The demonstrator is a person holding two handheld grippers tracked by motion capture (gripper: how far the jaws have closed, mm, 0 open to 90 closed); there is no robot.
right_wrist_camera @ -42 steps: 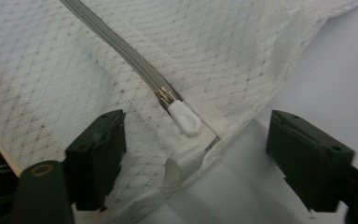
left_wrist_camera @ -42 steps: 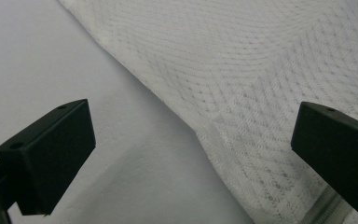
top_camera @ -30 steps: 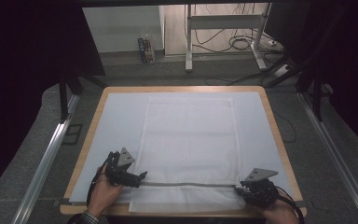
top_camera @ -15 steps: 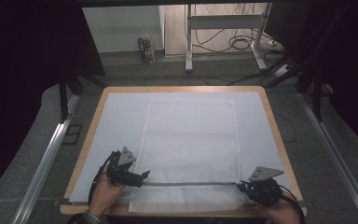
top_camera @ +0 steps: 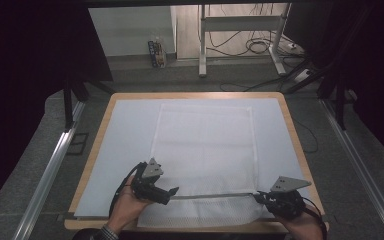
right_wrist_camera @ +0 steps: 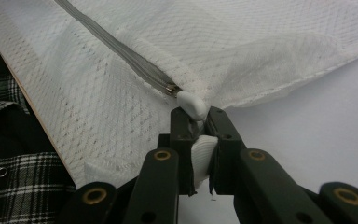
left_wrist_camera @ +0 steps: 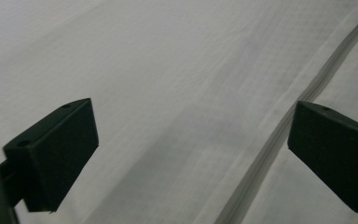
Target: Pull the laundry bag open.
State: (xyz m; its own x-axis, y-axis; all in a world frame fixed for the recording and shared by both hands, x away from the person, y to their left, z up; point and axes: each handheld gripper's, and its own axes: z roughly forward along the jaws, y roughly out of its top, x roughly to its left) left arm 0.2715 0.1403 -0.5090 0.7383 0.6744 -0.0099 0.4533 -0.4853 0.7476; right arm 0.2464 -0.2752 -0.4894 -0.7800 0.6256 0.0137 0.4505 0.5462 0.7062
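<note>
Our hands cut off the near edge of the white mesh bag (top_camera: 205, 150), flat on the table (top_camera: 100, 145). Its grey zipper (top_camera: 212, 196) runs between our grippers: left (top_camera: 172, 191) open above it, right (right_wrist_camera: 199, 122) clamped on the bag's corner.

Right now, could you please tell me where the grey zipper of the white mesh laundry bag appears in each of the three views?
High view: the grey zipper runs level across the near end of the white mesh laundry bag, between the two grippers.
Left gripper view: it slants from top right to bottom centre, just inside the right-hand jaw.
Right gripper view: it runs from top left down to its white end tab, just above the shut jaws.
Shared landmark: the mesh weave beside the zipper.
</note>
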